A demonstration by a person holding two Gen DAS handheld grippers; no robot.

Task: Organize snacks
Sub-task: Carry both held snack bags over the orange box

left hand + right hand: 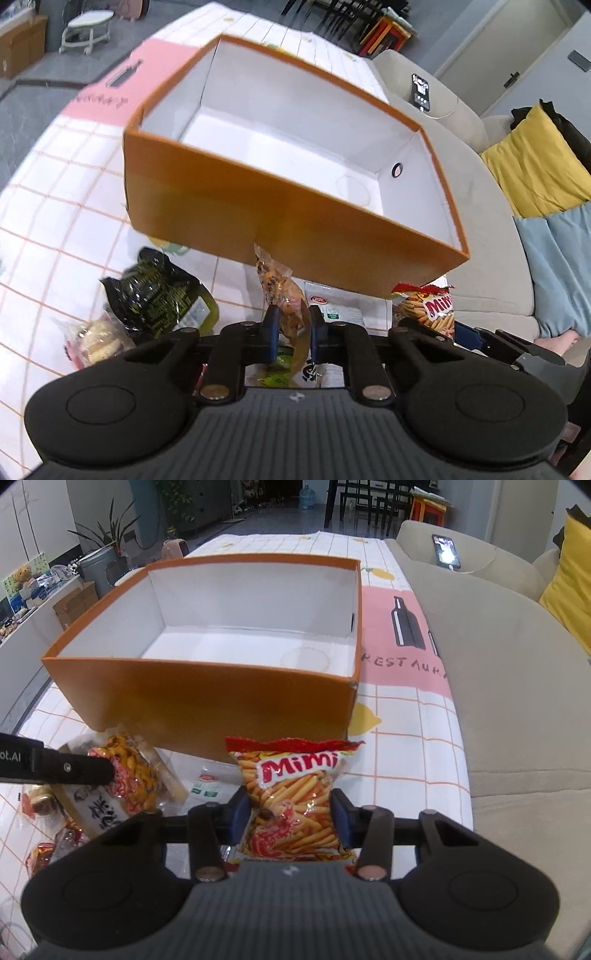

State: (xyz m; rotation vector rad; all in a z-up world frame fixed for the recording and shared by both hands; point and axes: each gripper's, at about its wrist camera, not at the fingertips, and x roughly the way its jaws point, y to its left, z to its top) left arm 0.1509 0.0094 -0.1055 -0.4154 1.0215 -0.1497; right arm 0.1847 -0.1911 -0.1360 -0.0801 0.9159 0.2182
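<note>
An open orange box [258, 206] with a white, empty inside stands on the checked tablecloth; it also shows in the right wrist view [207, 698]. My left gripper [292, 325] is shut on a clear packet of orange-brown snacks [280, 291], held just in front of the box's near wall. The same packet [133, 775] and the left gripper's finger show at the left of the right wrist view. My right gripper [291, 812] is shut on a red Mimi snack bag [295, 797], held upright in front of the box. That bag [432, 306] shows at the right of the left wrist view.
Loose snacks lie on the cloth in front of the box: a black-green packet [159, 295], a packet of pale biscuits [99, 343], a white pouch [332, 306], red wrapped sweets [44, 849]. A beige sofa [509, 686] with a phone [447, 552] runs along the table's right edge.
</note>
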